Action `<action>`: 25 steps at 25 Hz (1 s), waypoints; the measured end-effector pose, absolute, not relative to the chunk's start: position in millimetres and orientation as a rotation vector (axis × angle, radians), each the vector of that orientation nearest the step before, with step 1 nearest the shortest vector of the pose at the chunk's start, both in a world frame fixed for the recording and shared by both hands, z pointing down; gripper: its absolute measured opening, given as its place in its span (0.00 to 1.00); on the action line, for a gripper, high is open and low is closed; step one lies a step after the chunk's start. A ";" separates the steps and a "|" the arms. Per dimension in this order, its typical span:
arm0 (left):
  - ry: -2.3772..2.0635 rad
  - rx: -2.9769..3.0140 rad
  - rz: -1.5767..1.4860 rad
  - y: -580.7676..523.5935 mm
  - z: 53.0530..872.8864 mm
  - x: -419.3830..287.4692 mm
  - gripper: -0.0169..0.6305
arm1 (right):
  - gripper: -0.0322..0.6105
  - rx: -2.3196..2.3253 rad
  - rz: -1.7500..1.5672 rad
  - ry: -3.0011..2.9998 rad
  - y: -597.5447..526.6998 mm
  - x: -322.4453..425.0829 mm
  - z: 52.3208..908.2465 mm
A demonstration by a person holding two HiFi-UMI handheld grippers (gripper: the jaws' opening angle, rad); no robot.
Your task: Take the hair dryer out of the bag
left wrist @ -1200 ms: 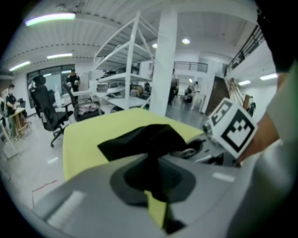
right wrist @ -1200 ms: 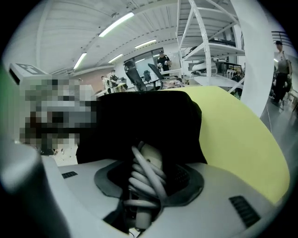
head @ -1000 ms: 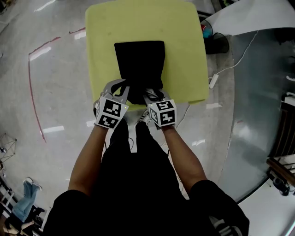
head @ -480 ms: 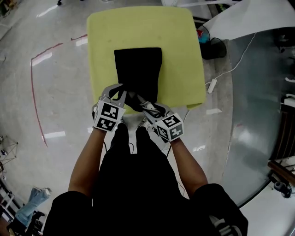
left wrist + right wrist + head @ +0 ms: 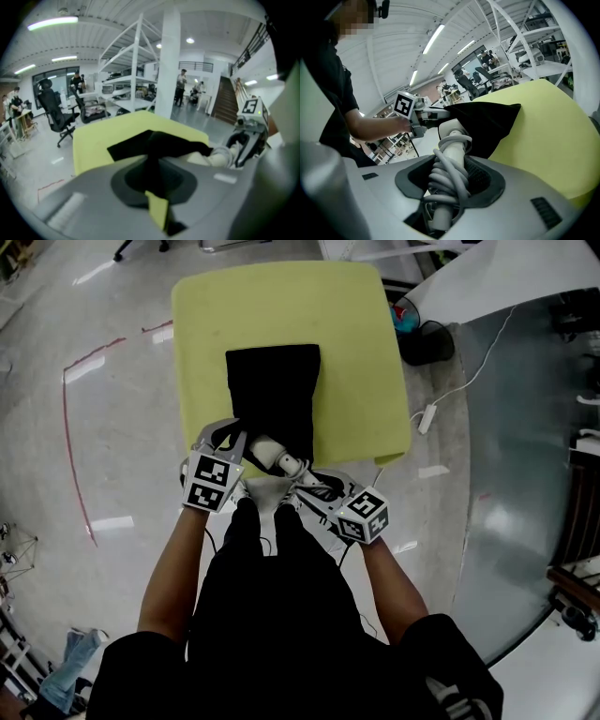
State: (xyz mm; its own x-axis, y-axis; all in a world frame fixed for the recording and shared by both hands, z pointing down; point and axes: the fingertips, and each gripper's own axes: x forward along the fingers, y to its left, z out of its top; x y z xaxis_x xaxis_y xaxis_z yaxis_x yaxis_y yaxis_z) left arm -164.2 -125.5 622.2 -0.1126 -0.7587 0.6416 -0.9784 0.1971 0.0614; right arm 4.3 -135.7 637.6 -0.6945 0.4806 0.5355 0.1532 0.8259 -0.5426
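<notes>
A black cloth bag (image 5: 274, 395) lies flat on a yellow-green table (image 5: 356, 352). From its near opening sticks a white hair dryer (image 5: 272, 456), its grey cord coiled round the handle (image 5: 449, 165). My right gripper (image 5: 302, 480) is shut on that wrapped handle, drawn back off the table's near edge. My left gripper (image 5: 231, 439) is shut on the black fabric of the bag's mouth (image 5: 152, 150) at the near left corner. The dryer's head is still partly inside the bag (image 5: 480, 123).
The table's (image 5: 93, 140) near edge is right below both grippers. A white cable with a plug block (image 5: 427, 413) trails on the floor to the right. Office chairs (image 5: 54, 110), white shelving and people stand far off.
My right gripper has pulled back toward me and to the right, rising, drawing the white dryer out of the bag's mouth. The left gripper has stayed on the bag.
</notes>
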 end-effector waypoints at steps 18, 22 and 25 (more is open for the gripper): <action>-1.965 1.540 0.334 -125.6 625.1 -165.0 0.09 | 0.33 -0.668 1.080 -2.470 -132.0 20.4 536.4; -2.001 1.520 0.331 -128.1 621.0 -168.7 0.06 | 0.33 -0.699 1.116 -2.453 -129.1 30.5 536.2; -1.996 1.517 0.333 -126.2 622.0 -169.6 0.07 | 0.33 -0.743 1.168 -2.455 -125.7 39.3 527.6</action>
